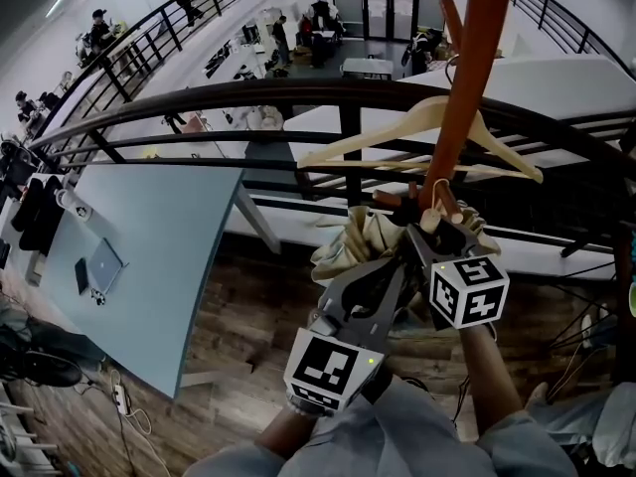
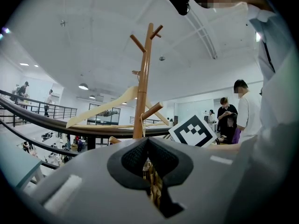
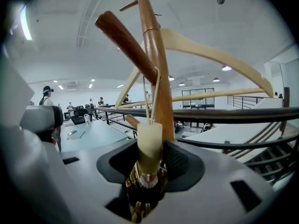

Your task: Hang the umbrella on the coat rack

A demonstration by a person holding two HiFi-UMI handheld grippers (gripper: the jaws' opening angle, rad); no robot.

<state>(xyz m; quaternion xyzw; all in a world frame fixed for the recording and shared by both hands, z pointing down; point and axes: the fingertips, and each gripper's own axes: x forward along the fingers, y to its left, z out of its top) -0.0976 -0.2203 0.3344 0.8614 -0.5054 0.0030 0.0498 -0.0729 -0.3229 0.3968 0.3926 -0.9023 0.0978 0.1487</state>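
The brown wooden coat rack stands just past the black railing, and a pale wooden hanger hangs on it. Both grippers are at the folded beige umbrella, close to the pole. My left gripper is shut on the umbrella's folded canopy and ribs. My right gripper stands open around the cream handle, and its pads do not clearly press on it. The handle's strap runs up to a slanted peg on the pole.
A curved black railing runs in front of the rack, with a drop to a lower floor beyond. A light blue table with a laptop stands at the left. Two people stand at the right in the left gripper view.
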